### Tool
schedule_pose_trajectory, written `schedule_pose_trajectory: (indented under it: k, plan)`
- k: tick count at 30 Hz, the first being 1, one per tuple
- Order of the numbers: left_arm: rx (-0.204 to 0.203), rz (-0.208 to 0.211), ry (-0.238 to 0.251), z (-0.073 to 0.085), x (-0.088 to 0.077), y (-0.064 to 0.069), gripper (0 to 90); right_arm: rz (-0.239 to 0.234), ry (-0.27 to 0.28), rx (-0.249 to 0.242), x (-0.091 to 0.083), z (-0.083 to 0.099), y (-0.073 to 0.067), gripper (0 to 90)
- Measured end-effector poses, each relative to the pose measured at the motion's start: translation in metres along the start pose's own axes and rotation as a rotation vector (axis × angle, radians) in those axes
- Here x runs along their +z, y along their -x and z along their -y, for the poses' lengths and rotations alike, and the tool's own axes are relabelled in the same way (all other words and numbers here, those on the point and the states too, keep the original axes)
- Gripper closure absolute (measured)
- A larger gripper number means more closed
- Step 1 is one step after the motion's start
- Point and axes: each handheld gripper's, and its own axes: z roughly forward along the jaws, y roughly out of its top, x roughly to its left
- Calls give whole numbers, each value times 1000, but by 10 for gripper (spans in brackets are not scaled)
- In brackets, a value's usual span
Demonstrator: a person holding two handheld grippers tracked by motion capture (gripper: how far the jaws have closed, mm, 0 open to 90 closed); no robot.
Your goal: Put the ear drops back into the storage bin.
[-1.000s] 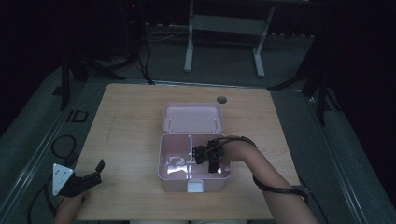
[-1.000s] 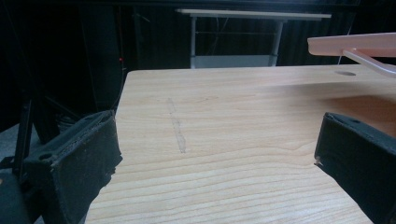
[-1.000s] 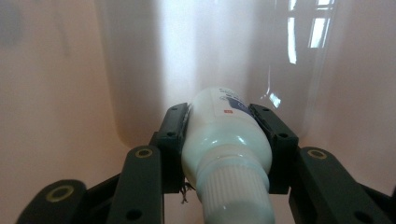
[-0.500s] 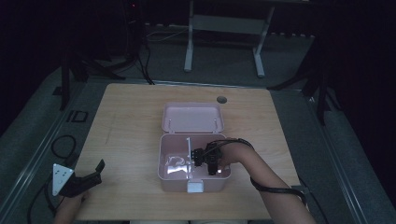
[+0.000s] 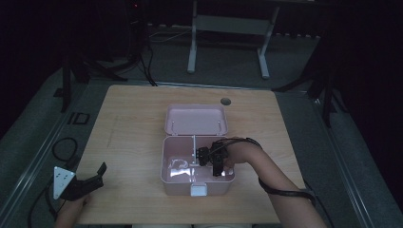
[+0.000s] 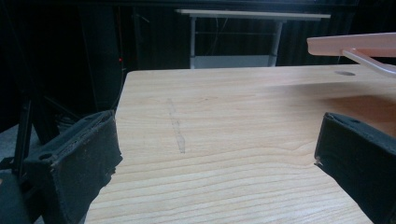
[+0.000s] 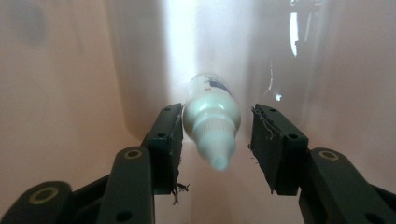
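A pink plastic box (image 5: 166,164) stands open mid-table, its lid (image 5: 196,118) folded back and a divider (image 5: 194,147) splitting the inside. My right gripper (image 5: 209,161) reaches down into the right compartment. In the right gripper view a small white dropper bottle (image 7: 210,112) lies between its jaws, cap toward the camera, against the pink box wall (image 7: 60,93). The jaws have just been opening: the left pad (image 7: 170,135) is at the bottle and the right pad (image 7: 271,140) stands off it. My left gripper (image 5: 95,175) rests open at the table's near left corner, nothing between its jaws.
A crumpled clear wrapper (image 5: 178,164) lies in the box's left compartment. The wooden table (image 5: 133,123) has a round cable hole (image 5: 225,101) behind the box. The lid's edge (image 6: 355,44) shows at the upper right of the left gripper view. A metal stand (image 5: 228,28) stands beyond the table.
The right hand has shifted slightly toward the near side inside the box. The left gripper has kept still.
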Motion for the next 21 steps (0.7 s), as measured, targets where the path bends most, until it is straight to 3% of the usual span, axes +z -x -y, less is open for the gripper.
schedule_pose_trajectory:
  k: [11,16,21]
  plan:
    - [0,-2,-1,0,0,0,4,36,68,15,-44,13,-8,458]
    - [-1,-3,0,0,0,0,4,68,123,45,-70,28,-9,411]
    - [-1,-2,-2,0,0,0,4,93,159,81,-83,45,-9,359]
